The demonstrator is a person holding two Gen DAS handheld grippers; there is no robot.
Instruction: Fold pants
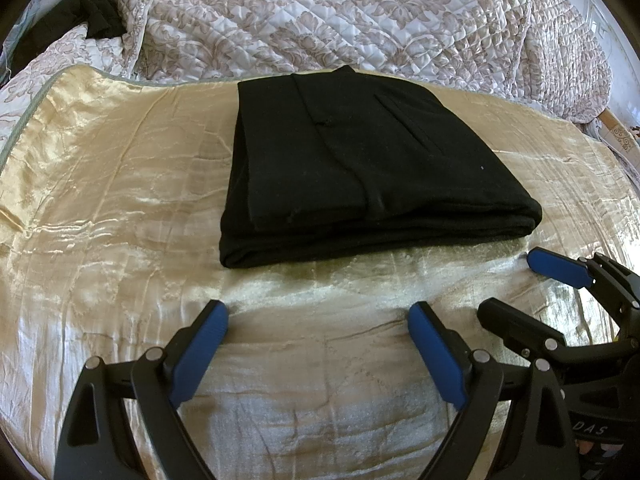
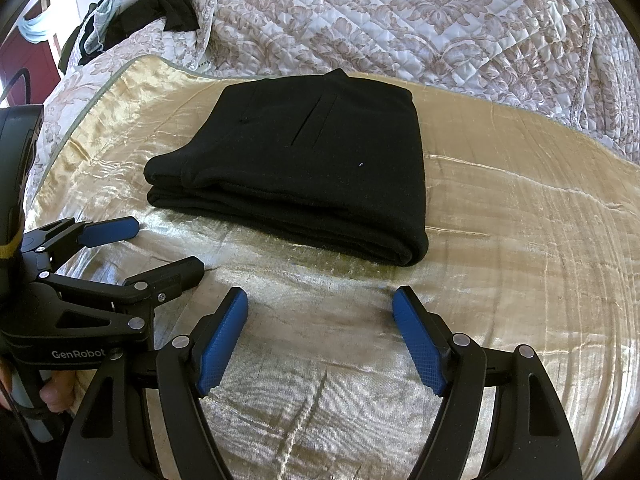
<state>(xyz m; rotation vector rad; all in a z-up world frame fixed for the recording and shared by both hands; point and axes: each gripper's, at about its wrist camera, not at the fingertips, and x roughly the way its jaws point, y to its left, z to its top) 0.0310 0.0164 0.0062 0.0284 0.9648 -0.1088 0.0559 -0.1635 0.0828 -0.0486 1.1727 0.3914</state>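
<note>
Two spread, empty grippers, left gripper (image 1: 318, 314) and right gripper (image 2: 320, 300), face black pants (image 1: 360, 168) folded flat.

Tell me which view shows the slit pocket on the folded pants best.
The right wrist view: the slit pocket on the black pants gapes open and catches light. The left wrist view shows only a faint slanted seam.

Bed (image 1: 120, 208) covered near side by shiny gold satin sheet, creased and wrinkled. Black pants (image 1: 360, 168), folded into a compact stack, lie flat on the sheet, near its far edge. Beyond the sheet: quilted floral coverlet (image 1: 320, 12), white and tan. Dark garment heap (image 2: 160, 12) at the far left corner, on the coverlet.
</note>
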